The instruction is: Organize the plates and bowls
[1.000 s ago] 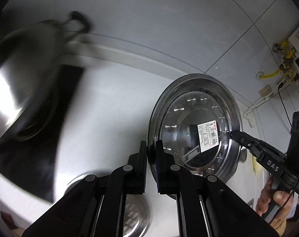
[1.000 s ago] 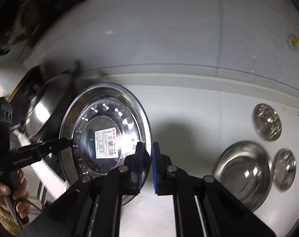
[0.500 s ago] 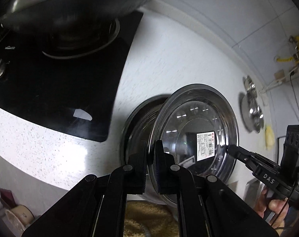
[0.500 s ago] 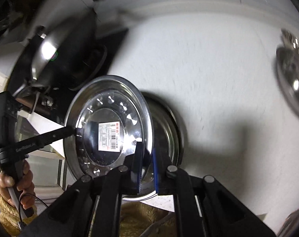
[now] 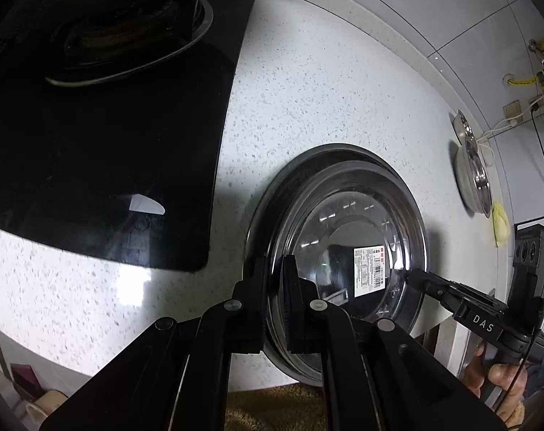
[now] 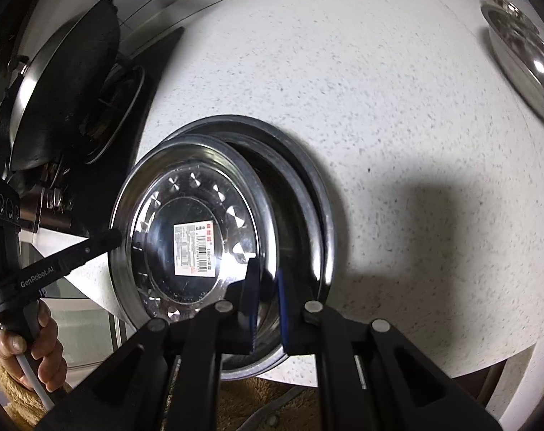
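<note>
Left gripper (image 5: 274, 300) jaws clamped, right gripper (image 6: 266, 298) jaws slightly parted, both pointing downward

A second ago I held the steel plate (image 6: 185, 237) up in front of the wall. Now I have brought it down into the larger plate (image 6: 300, 194) at the counter's (image 5: 325, 82) front edge, tilted, its left rim higher. My right gripper (image 6: 266, 298) has parted its fingers from the rim, which my left gripper (image 5: 273, 305) has kept pinched.
</note>
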Motion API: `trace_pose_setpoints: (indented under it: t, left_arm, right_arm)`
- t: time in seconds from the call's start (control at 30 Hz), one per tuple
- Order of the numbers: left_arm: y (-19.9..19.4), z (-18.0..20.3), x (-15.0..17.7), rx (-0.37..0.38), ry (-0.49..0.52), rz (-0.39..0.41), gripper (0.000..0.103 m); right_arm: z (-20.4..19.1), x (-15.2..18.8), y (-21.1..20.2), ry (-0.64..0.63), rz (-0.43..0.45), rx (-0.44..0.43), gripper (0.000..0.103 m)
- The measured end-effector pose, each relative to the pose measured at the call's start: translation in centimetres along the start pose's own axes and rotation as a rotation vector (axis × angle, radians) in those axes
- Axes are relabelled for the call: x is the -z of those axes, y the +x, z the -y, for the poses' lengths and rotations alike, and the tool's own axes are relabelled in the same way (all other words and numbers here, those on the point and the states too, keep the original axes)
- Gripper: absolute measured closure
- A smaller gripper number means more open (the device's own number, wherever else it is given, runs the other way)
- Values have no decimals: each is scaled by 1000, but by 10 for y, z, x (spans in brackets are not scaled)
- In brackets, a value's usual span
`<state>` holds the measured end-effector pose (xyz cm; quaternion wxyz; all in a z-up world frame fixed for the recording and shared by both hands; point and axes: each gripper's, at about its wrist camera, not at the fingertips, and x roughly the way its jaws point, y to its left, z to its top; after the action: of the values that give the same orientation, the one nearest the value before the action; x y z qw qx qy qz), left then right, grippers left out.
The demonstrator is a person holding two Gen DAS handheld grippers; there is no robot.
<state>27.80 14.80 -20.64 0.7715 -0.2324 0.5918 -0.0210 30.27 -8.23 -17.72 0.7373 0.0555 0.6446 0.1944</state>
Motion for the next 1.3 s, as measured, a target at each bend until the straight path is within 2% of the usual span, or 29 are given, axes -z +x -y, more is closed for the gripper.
trace_pose_setpoints:
  t: [0.23,0.7,0.87,0.93,0.97,1.03,1.07,1.1,1.3]
  left_arm:
    - [5,1,0,-24,36,8,98]
    - [4,1,8,-43,-1,33,98]
    - [-5,2,13,-47,-13,68,97]
    - [-9,2,15,-45,-26,78,94]
    - [-11,3,16,-46,-28,81,89]
    - [-16,4,18,-55,-38,100,73]
    - [-20,4,19,-57,-43,114,58]
    - [-24,5,20,-59,-47,128,48]
    - [-42,18,18,-58,-61,174,37]
  right_arm:
    - [6,7,1,28,-1,-9,95]
    - [4,7,-9,-25,13,-10,93]
    - [9,7,-17,-39,18,-50,93]
    - [13,6,-21,-39,25,-70,89]
    - [15,6,-23,-40,27,-77,86]
    - [21,6,-29,-38,43,-79,67]
    - [23,6,-32,-37,48,-80,65]
    - [28,6,-36,-33,55,-83,63]
    - [62,7,-61,10,88,-92,58]
